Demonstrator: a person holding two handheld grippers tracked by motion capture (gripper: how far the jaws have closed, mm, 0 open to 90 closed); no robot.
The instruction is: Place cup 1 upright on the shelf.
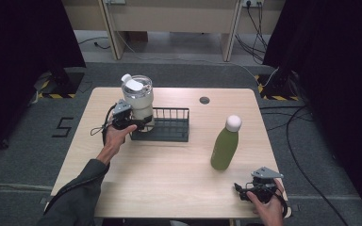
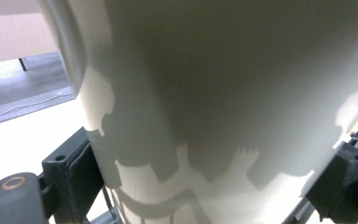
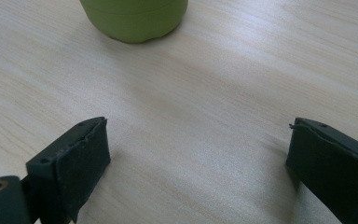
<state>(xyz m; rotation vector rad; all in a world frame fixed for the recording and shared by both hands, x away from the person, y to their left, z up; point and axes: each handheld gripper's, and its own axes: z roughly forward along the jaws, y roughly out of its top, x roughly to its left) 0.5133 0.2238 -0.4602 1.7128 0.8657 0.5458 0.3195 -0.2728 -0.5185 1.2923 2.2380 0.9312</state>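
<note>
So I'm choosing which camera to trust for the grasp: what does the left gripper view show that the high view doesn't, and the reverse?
Left gripper view: both fingers pressed against the white cup. High view: the wire rack holding the cup, the green bottle, and the right gripper with its fingers apart. Both share the cup, the rack and the table.

one sign can be read: a black figure "5" [image 1: 62,127] marked on the grey floor [image 1: 23,150], just off the left edge of the bench [image 1: 169,179]. yellow-and-black hazard stripes [image 1: 55,95] lie on the floor beyond the bench's far left corner, and more [image 1: 277,97] beyond its far right corner; they carry no words. nothing on the bench bears a readable label.
</note>
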